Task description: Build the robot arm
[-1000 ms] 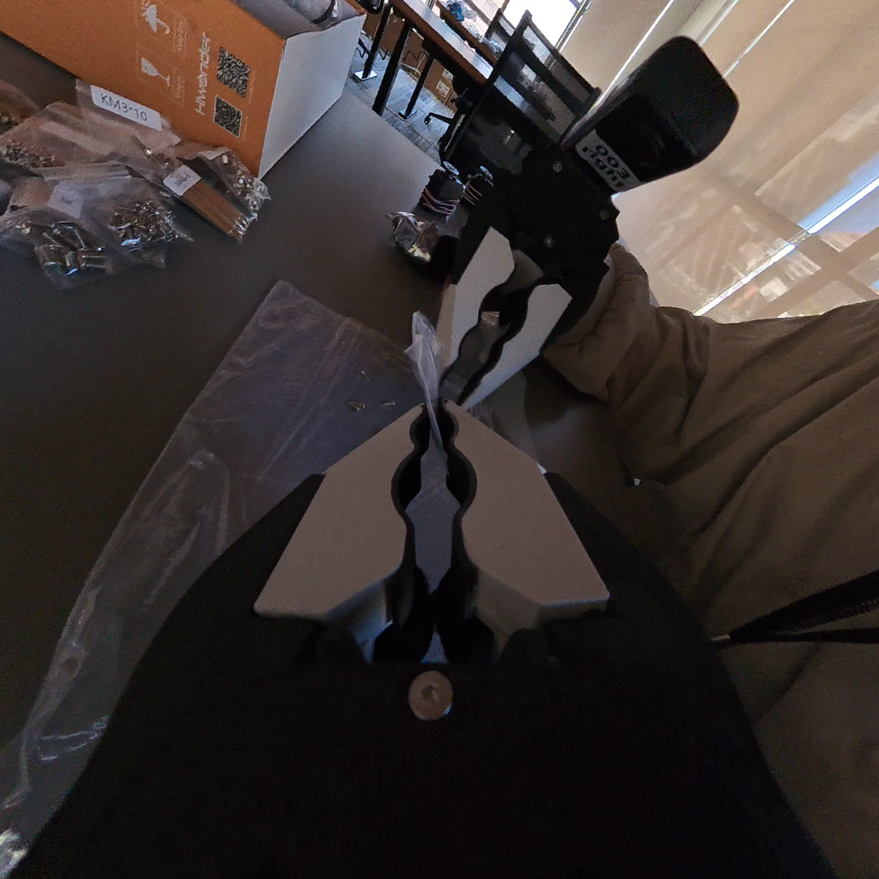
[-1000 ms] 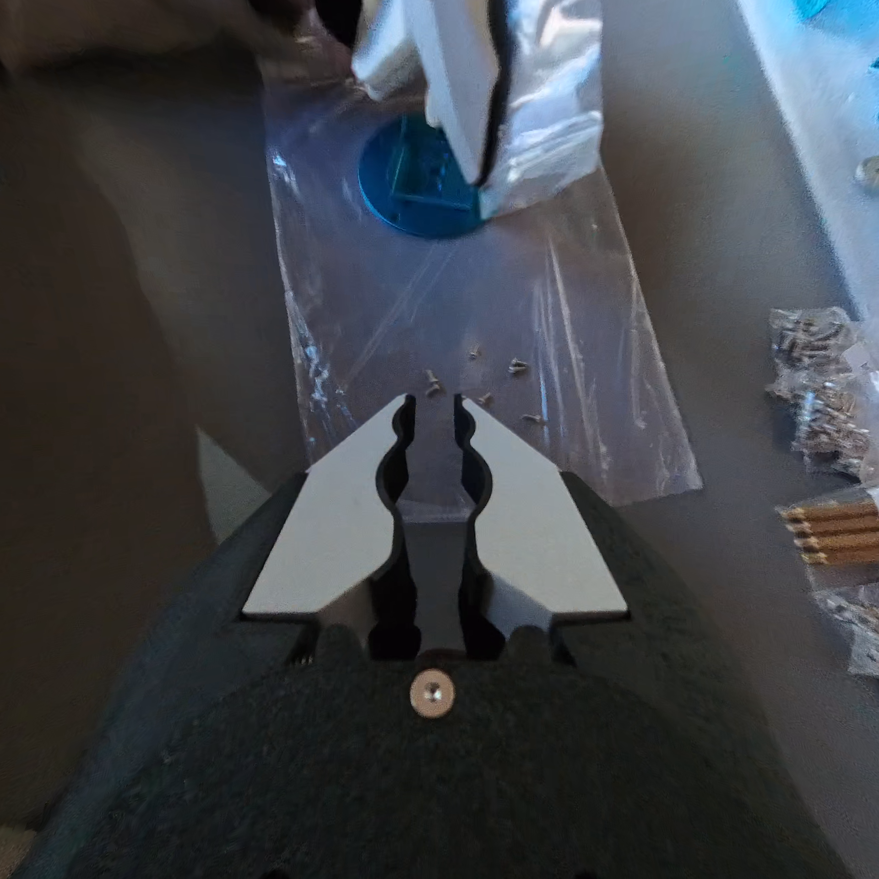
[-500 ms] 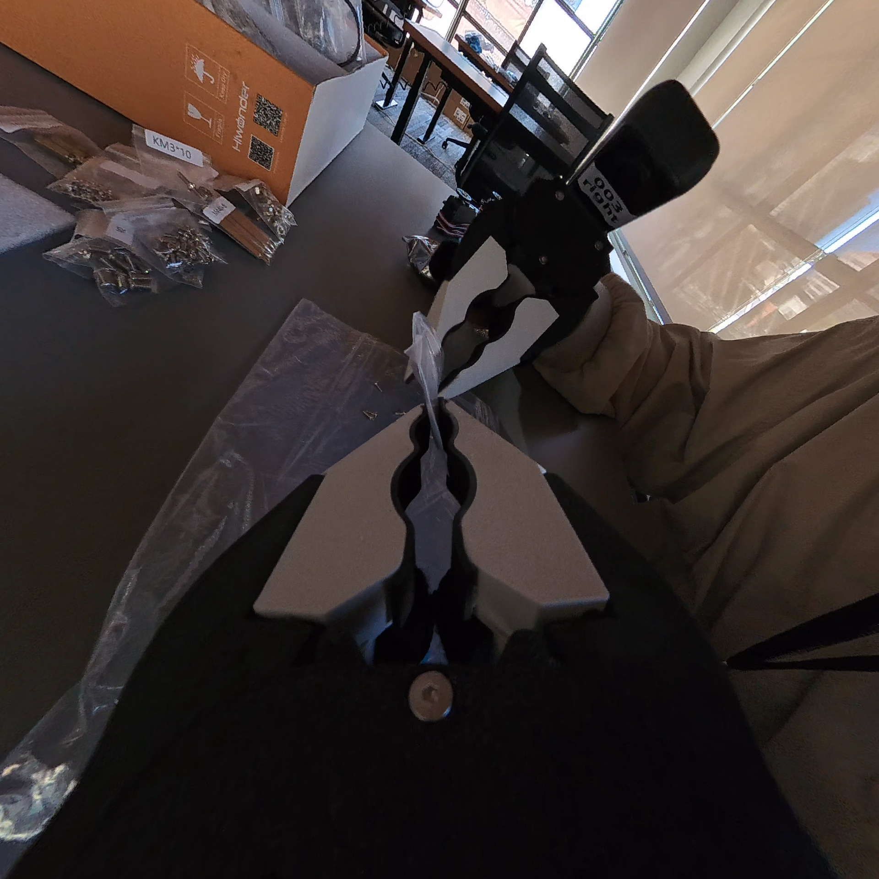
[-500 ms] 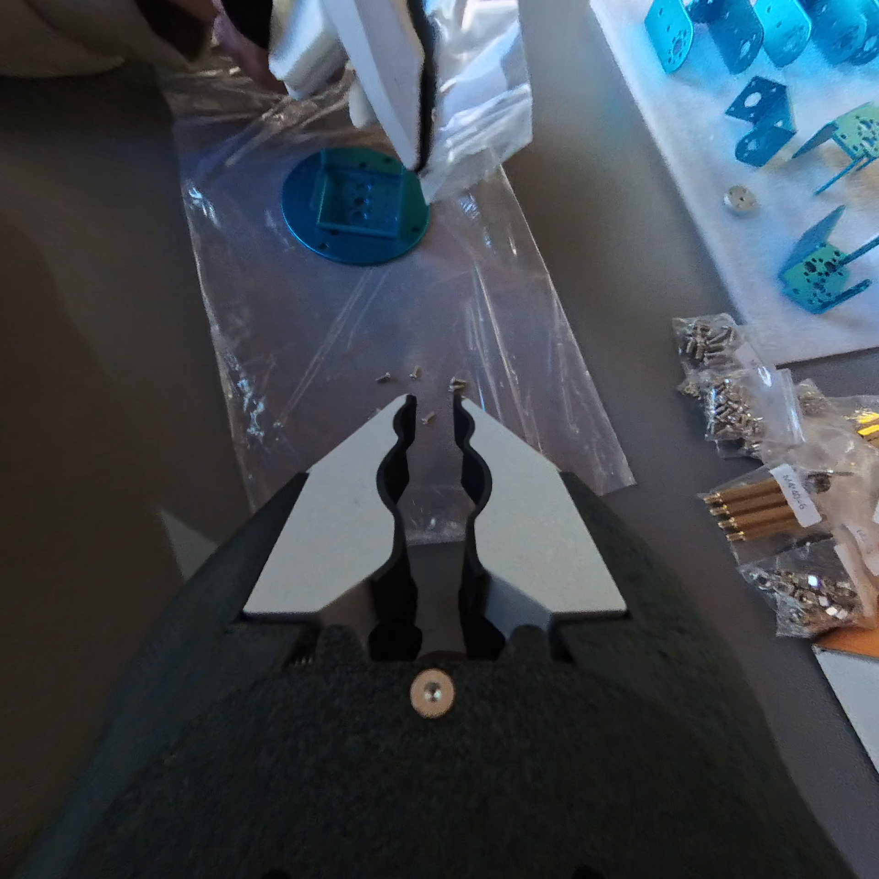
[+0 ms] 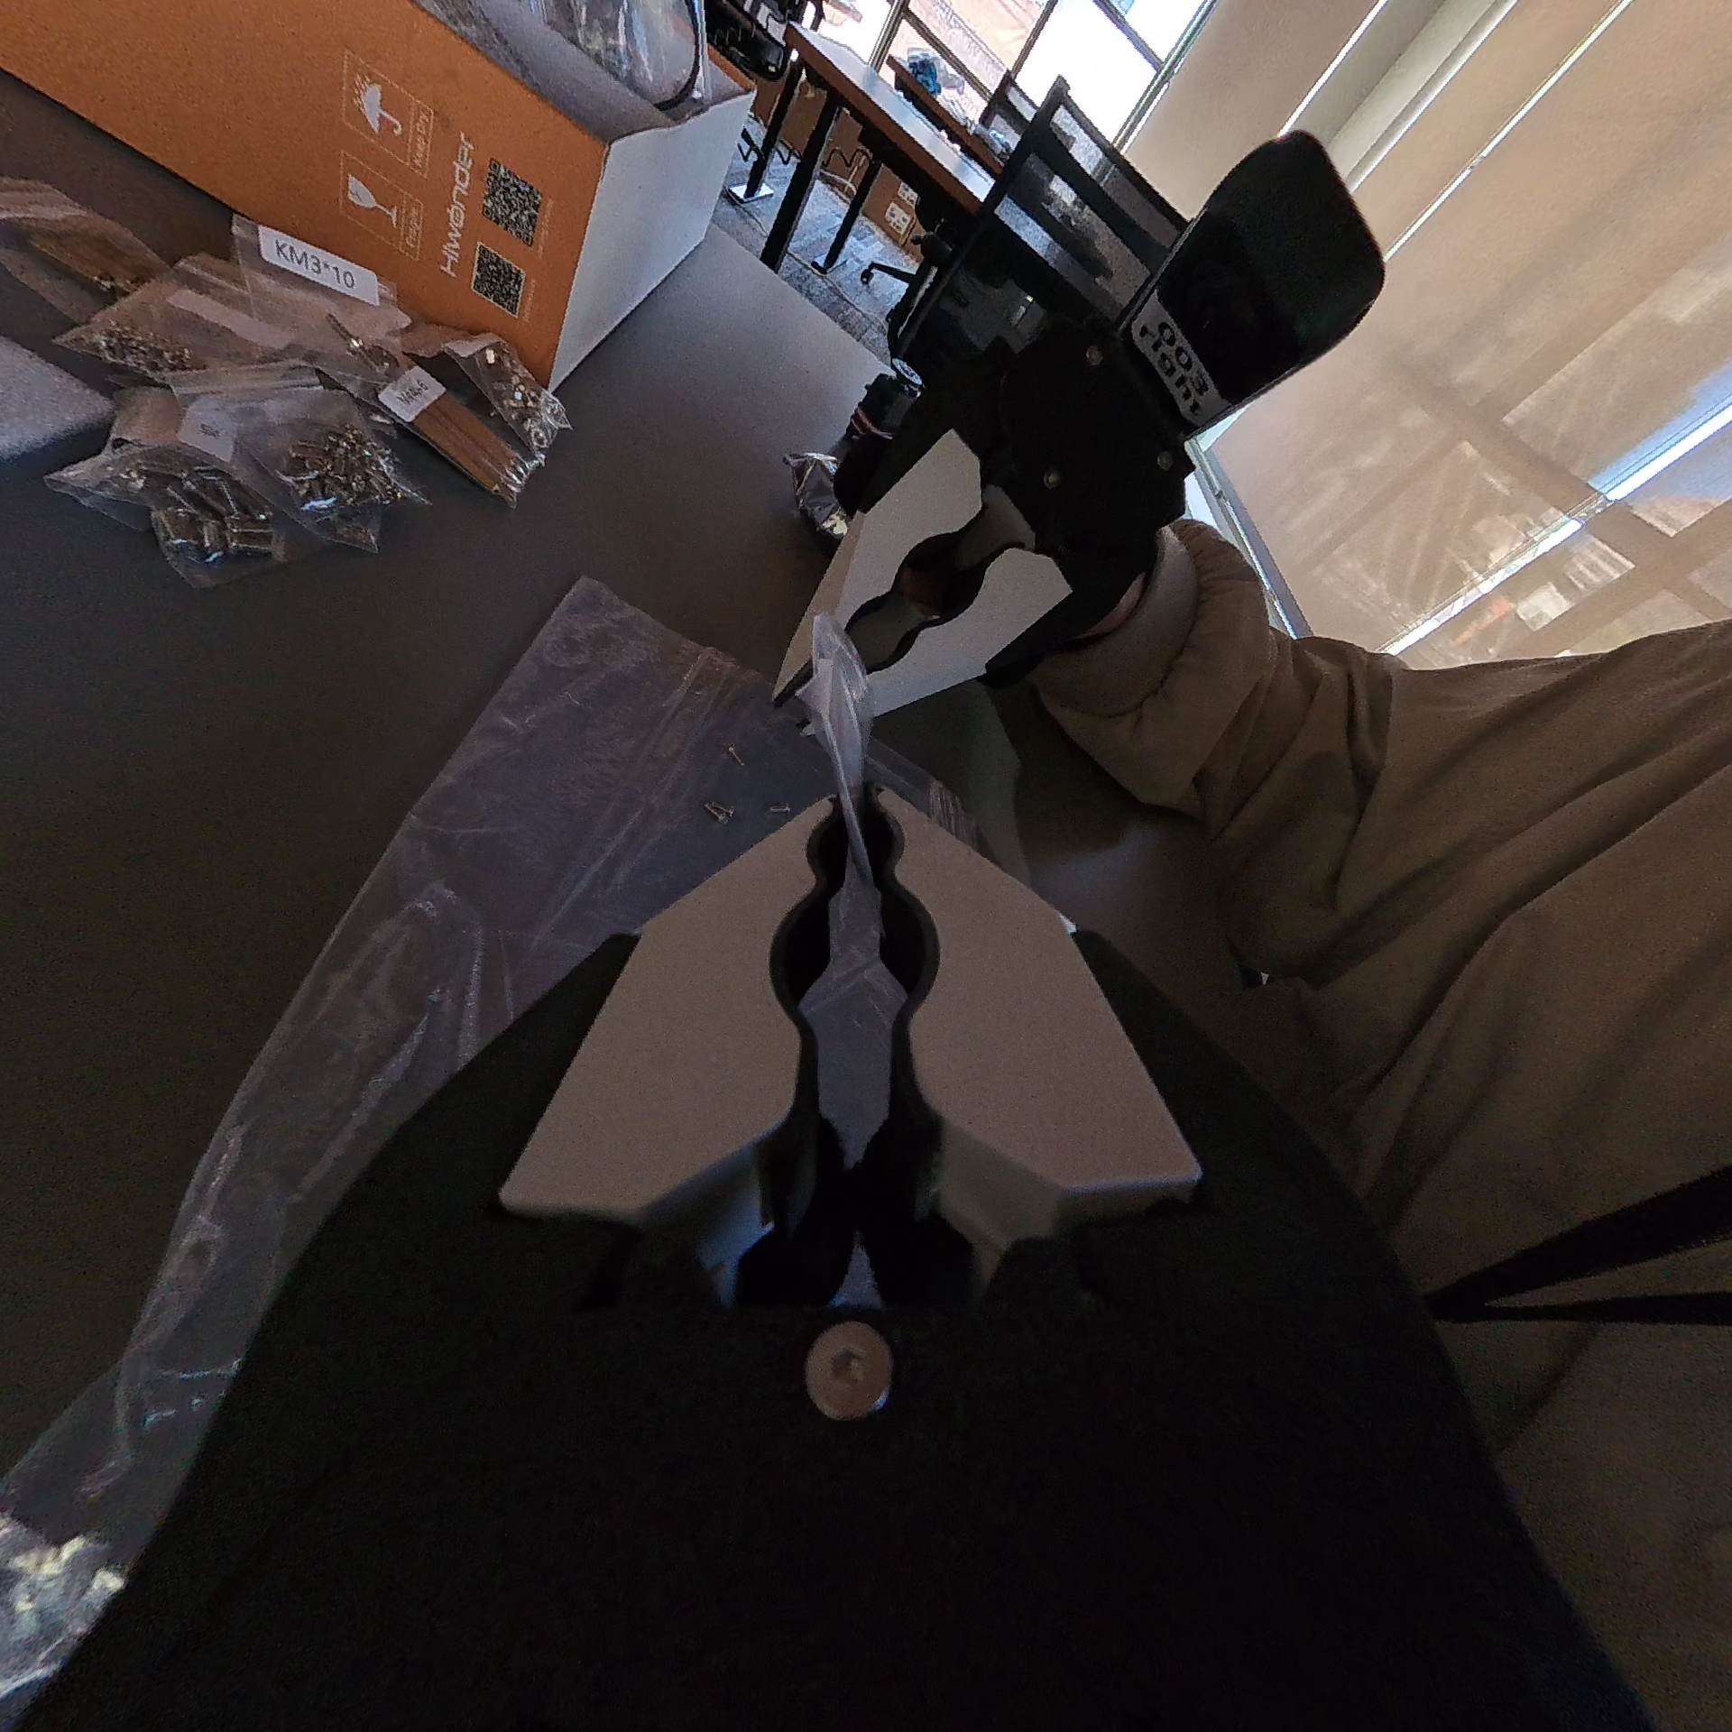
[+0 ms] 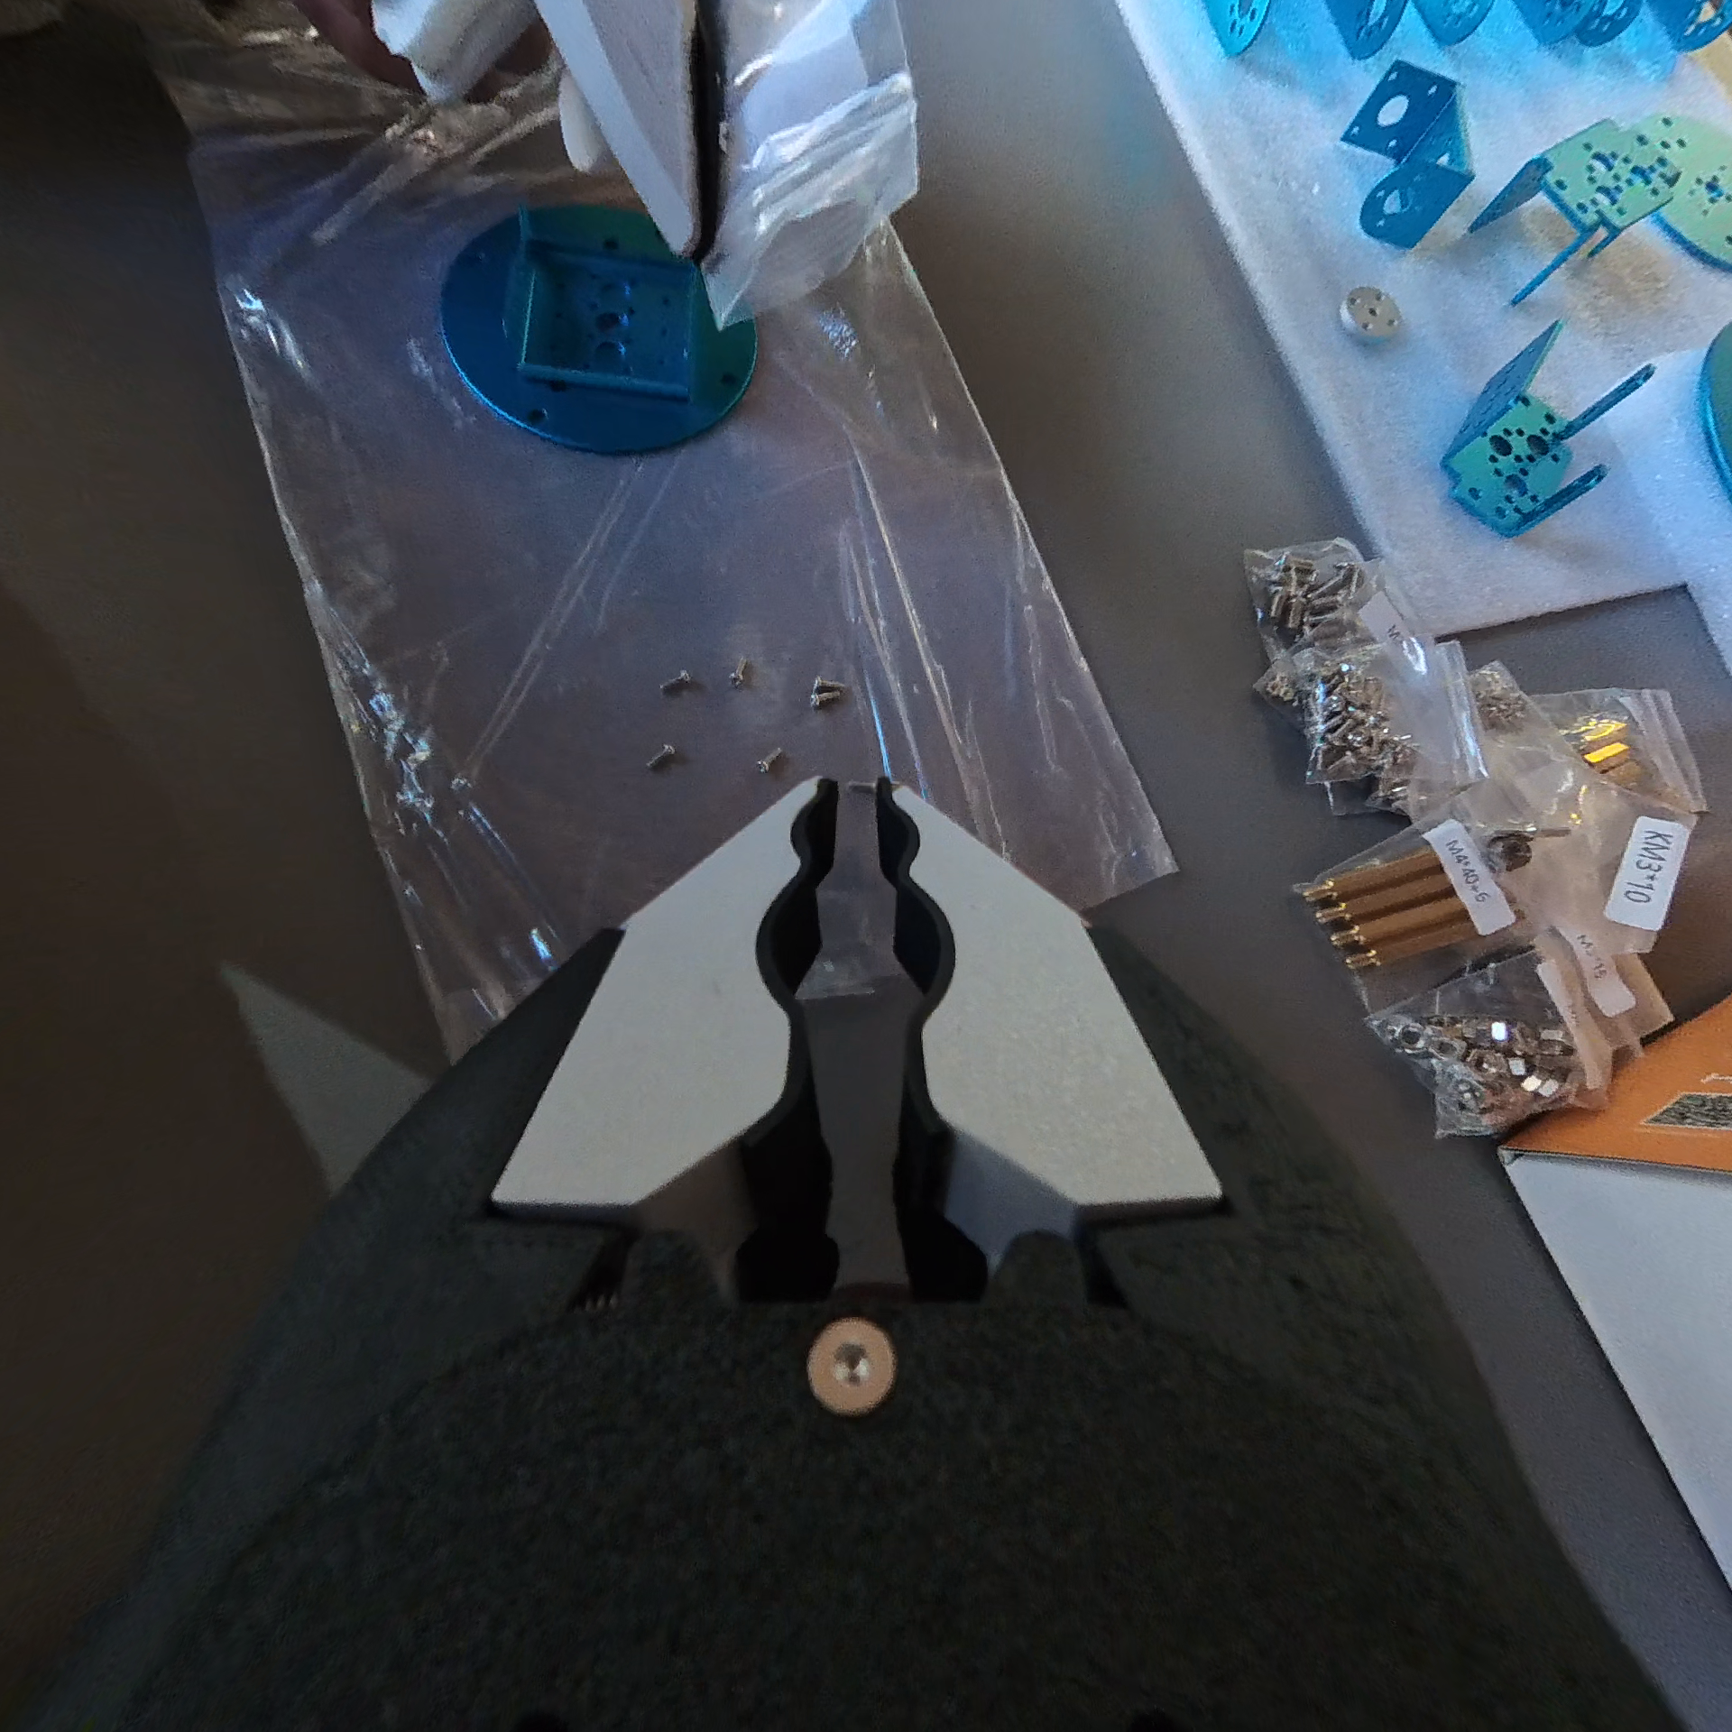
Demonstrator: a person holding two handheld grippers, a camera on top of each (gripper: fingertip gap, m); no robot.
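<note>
The left gripper (image 5: 858, 808) has its jaws clamped on a small crumpled clear plastic bag (image 5: 843, 694), held above a large clear plastic sheet (image 6: 656, 562) spread on the dark table (image 5: 234, 750). The right gripper (image 6: 855, 787) hovers just over the sheet's near edge, jaws a narrow gap apart and empty. A few loose small silver screws (image 6: 740, 712) lie on the sheet just beyond its tips.

Only the right wrist view shows the blue round metal plate with a square bracket (image 6: 600, 328) on the sheet and the white foam pad (image 6: 1265, 281) at the table's far right. Only the left wrist view shows the orange cardboard box (image 5: 281, 141) and a beige sleeve (image 5: 1359, 843).
</note>
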